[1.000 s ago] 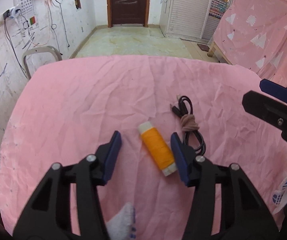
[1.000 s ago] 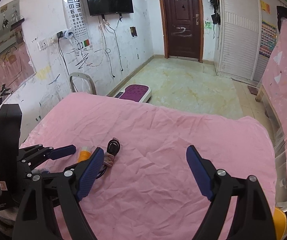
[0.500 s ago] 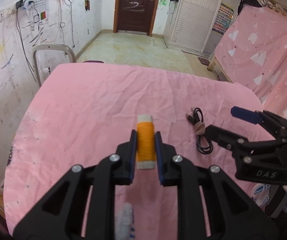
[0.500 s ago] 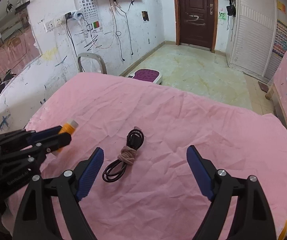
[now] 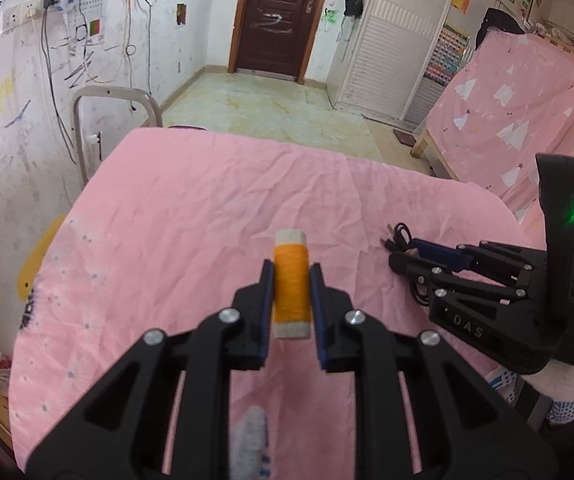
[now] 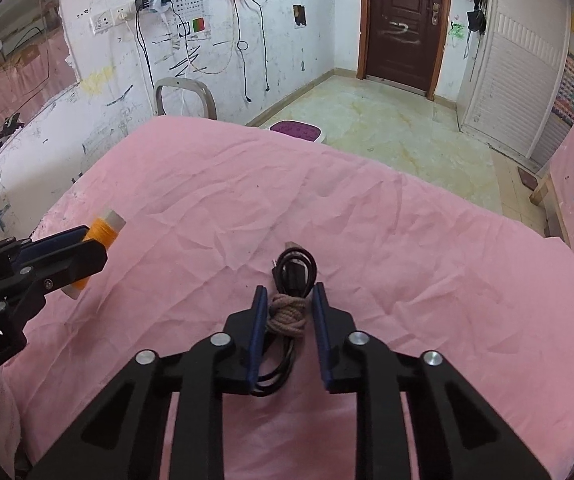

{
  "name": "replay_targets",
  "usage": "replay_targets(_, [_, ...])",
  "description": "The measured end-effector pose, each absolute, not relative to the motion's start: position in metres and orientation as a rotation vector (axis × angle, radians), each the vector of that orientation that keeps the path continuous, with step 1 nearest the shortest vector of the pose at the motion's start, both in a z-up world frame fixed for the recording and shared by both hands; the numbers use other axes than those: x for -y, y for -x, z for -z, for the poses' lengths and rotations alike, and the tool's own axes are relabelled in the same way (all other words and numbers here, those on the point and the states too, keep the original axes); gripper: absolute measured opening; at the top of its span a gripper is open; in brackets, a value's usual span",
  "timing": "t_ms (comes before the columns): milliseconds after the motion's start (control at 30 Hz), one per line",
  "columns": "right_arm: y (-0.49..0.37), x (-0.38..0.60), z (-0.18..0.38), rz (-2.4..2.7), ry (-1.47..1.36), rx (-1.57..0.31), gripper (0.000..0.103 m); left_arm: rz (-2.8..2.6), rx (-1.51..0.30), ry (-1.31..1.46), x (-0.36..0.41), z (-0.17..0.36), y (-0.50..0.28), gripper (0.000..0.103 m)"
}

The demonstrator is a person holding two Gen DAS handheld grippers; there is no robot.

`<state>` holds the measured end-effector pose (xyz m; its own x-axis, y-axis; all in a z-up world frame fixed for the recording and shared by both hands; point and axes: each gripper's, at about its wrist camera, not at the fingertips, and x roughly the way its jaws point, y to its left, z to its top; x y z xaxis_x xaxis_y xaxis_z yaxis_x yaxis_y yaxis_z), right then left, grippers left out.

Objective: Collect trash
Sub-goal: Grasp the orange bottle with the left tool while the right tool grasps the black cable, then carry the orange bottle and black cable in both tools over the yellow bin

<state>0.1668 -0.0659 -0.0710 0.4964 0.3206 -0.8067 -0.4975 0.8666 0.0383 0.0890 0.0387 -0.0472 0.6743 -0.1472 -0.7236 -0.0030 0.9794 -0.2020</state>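
My left gripper [image 5: 291,276] is shut on an orange thread spool [image 5: 291,280] with white ends and holds it above the pink cloth; the spool also shows at the left of the right wrist view [image 6: 105,230]. My right gripper [image 6: 289,300] has closed around a coiled black cable [image 6: 293,270] tied with a tan cord knot [image 6: 287,314]. The pads sit on both sides of the knot, nearly touching it. In the left wrist view the right gripper [image 5: 403,254] covers most of the cable [image 5: 399,236].
The pink cloth [image 6: 407,260] covers the whole table. A metal chair frame [image 5: 115,104] stands at the far left edge. A purple mat [image 6: 297,130] lies on the floor beyond. A pink-draped bed [image 5: 527,120] stands to the right.
My left gripper closed on the spool and lifted it off the cloth. My right gripper moved over the cable and closed in around the knot.
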Motion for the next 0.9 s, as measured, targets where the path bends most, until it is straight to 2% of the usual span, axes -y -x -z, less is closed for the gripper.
replay_targets(467, [-0.146, 0.12, 0.034, -0.502, 0.067, -0.834, 0.008, 0.097, -0.785, 0.163, -0.017, 0.025, -0.079, 0.016])
replay_targets(900, [-0.093, 0.24, -0.007, -0.416, -0.092, -0.681, 0.008, 0.201, -0.723, 0.04, 0.085, -0.017, -0.069, 0.016])
